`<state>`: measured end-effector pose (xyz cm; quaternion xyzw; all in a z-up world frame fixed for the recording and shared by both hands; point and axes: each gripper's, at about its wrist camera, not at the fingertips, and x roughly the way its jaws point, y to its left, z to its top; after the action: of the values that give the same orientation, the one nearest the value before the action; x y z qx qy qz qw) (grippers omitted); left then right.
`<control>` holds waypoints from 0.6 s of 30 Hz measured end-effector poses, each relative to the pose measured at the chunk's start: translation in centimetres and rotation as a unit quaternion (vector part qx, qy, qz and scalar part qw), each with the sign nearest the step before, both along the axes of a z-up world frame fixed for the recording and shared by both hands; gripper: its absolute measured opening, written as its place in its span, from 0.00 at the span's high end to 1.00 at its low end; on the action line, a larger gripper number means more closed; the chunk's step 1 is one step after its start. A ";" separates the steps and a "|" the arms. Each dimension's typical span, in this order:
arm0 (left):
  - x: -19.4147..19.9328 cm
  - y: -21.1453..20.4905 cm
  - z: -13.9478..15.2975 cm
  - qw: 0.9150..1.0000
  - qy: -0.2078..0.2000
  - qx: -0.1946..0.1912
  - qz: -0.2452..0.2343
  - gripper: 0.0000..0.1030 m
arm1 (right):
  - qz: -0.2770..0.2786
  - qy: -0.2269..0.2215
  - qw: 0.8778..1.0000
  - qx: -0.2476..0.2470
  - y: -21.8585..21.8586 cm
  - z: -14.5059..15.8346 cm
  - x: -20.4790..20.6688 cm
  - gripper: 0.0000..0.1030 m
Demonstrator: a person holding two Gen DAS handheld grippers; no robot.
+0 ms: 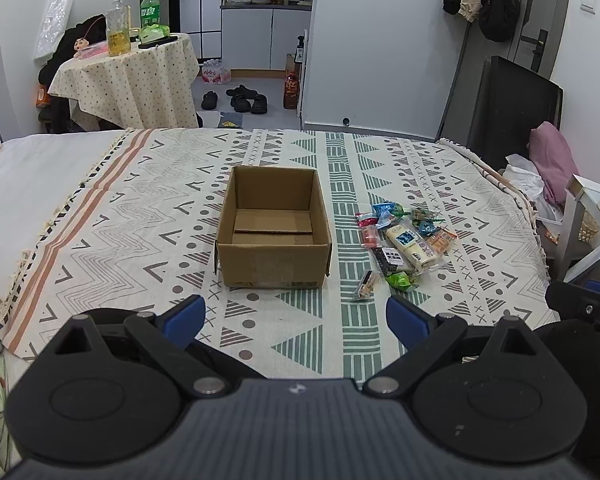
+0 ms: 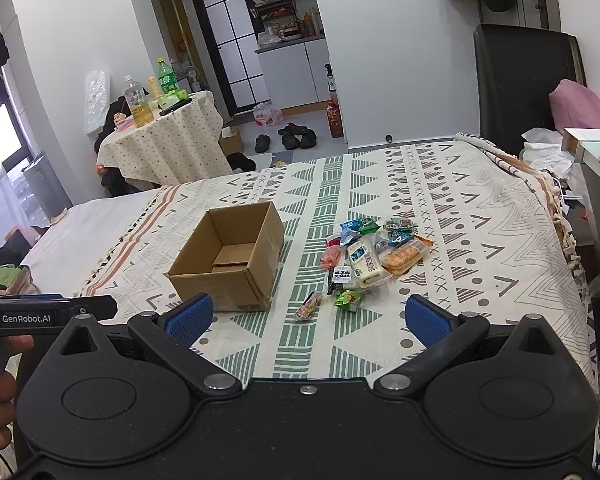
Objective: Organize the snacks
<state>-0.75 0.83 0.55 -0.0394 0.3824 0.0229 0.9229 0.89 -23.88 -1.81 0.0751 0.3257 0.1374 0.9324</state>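
The snack pile (image 2: 374, 254) lies on the patterned bedspread (image 2: 480, 216), ahead of my right gripper (image 2: 309, 316) and a little to its right; from my left gripper (image 1: 296, 320) it sits ahead and well right. The cardboard box (image 1: 274, 232) stands open and empty straight ahead of the left tool, just left of the pile, not touching it.

Nearest me, a small clear packet (image 2: 309, 306) lies apart from the pile, just ahead of the right tool, its long axis slanting from near-left to far-right. A green packet (image 2: 349, 299) lies beside it. The big cream packet (image 2: 366, 262) runs roughly away from me, leaning left at its far end, with a cracker pack (image 2: 404, 256) against its right side, angled across it.

Both tools are spread wide with nothing between the pads; neither touches anything.

My worries: the wrappers overlap, so closing on one may drag a neighbour or pinch two. The slick film could slip out. The bedspread is soft, so pressing down might catch cloth. The box looks light; a knock from the left tool would shove it.
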 end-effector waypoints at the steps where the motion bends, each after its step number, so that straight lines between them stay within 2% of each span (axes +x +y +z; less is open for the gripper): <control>1: 0.0 -0.1 0.0 1.000 0.000 0.000 0.000 0.06 | 0.000 0.000 1.000 0.000 0.0 0.0 0.0 0.00; 18: 0.0 0.2 -0.1 1.000 0.002 -0.006 0.003 0.06 | 0.001 0.001 1.000 -0.002 0.2 0.1 -0.1 0.00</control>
<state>-0.78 1.08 0.47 -0.0458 0.3844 0.0238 0.9217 0.80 -23.72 -1.73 0.0736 0.3273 0.1373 0.9320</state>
